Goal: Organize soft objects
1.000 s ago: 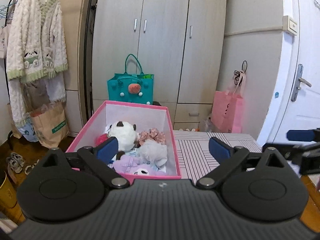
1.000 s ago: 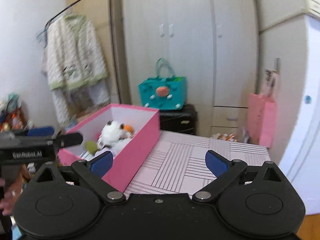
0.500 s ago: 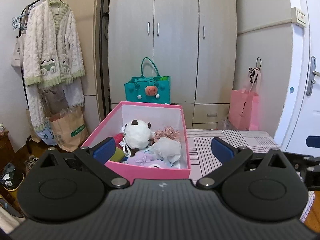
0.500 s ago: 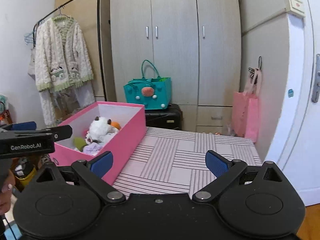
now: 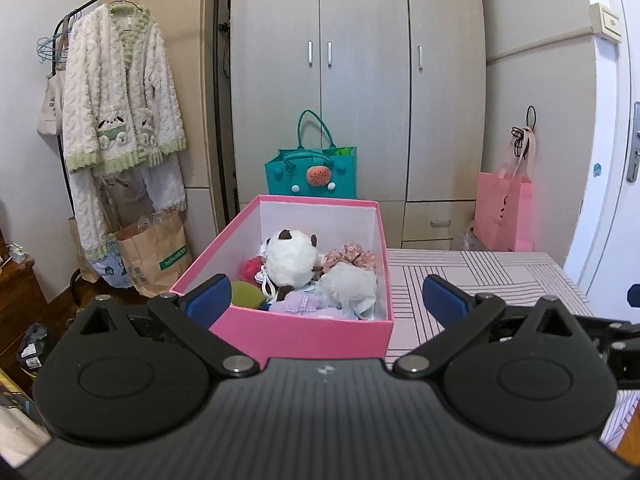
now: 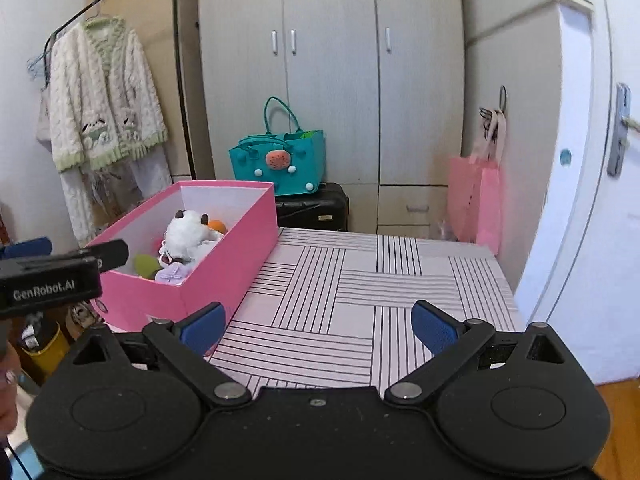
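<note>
left tongs (image 5: 326, 294) spread wide, right tongs (image 6: 318, 326) likewise, both empty

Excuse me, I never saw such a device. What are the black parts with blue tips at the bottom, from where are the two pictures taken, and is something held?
A person holds two hand tools, each with a camera looking forward along its fingers. One picture looks from the left gripper, one from the right gripper. Both are open and hold nothing. On the striped table stands a pink box containing soft toys, among them a white plush panda. The black bar at the left edge of the right picture is the left gripper seen from the side.
</note>
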Demonstrator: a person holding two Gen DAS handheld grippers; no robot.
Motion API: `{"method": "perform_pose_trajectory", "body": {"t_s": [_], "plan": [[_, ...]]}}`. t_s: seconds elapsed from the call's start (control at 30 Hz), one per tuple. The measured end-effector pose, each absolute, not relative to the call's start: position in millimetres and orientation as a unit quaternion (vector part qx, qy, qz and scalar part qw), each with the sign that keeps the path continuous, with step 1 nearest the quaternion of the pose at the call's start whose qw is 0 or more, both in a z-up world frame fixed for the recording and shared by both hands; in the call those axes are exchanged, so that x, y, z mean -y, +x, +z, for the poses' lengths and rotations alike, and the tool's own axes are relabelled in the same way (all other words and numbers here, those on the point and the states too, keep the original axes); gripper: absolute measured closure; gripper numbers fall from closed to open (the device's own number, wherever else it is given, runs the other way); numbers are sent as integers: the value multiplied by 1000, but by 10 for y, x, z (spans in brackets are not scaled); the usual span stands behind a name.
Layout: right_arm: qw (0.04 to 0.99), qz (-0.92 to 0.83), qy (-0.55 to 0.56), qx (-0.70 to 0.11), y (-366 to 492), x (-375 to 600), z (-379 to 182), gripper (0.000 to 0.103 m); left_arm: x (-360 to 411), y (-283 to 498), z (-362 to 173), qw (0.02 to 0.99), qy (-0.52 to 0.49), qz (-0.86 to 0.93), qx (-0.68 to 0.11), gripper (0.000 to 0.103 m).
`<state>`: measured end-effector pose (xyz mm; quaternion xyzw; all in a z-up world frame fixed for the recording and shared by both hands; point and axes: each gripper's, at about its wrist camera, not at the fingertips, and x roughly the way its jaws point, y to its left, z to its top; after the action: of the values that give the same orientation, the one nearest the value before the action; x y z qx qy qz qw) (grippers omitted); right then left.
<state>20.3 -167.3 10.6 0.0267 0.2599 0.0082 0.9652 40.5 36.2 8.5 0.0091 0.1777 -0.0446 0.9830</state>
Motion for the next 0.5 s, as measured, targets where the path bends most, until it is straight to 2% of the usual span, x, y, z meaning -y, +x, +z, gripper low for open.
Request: {"method": "perform_pose_trajectory", "body": {"t_s": [0.5], "plan": [[970,-35,14,-239,72,1663,118,2,-239,348,-9,980,27,-54,-187,0]]}}
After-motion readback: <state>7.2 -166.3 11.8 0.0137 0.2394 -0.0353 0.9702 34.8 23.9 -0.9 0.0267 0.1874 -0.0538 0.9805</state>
